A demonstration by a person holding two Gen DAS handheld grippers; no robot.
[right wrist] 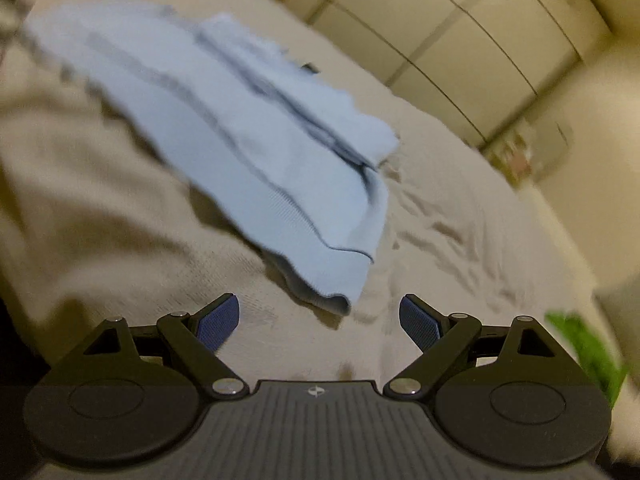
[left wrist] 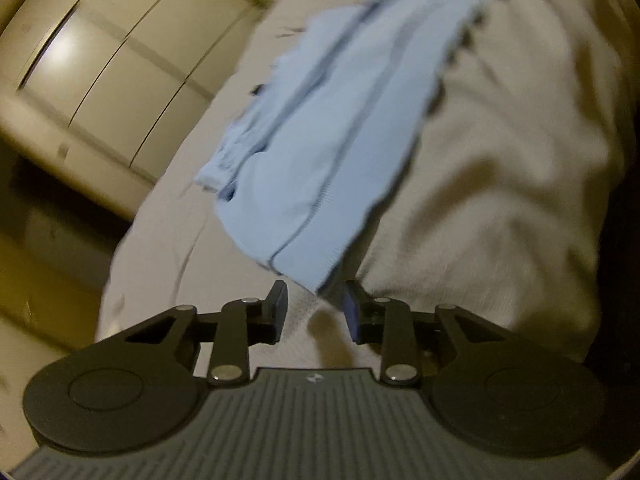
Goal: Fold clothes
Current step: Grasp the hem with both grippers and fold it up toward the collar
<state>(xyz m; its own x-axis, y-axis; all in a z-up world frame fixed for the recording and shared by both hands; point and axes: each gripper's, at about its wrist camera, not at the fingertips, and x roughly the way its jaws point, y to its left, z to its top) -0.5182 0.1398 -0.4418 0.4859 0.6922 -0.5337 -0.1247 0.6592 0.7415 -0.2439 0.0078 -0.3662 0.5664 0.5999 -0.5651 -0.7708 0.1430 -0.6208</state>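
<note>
Ribbed grey housing and black linkage arms of the left gripper [left wrist: 314, 310] fill the bottom of the left wrist view; its jaws stand partly open, with a moderate gap, and they hold nothing; the near corner of the light blue garment [left wrist: 320, 152] hangs just ahead of the right jaw, and I cannot tell if it touches the pad. From there the garment runs away from the jaws as a long folded strip with ribbed knit hems and dark seam lines; it lies on the cream bedcover [left wrist: 500, 168], which is soft and wrinkled. Blur makes fine detail uncertain.

Same grey housing sits lowest in the right wrist view; the right gripper [right wrist: 319, 322] has its jaws spread wide and empty, blue textured pads facing inward; the garment's ribbed hem corner lies just ahead of the gap, a little toward the left jaw. Behind stands a pale wardrobe [right wrist: 460, 40].

I judge the risks so: a jaw may pinch bedcover together with the thin knit; it may catch only one layer, so the fold slides open; the stretchy cloth may skew if the two sides are lifted unevenly.
</note>
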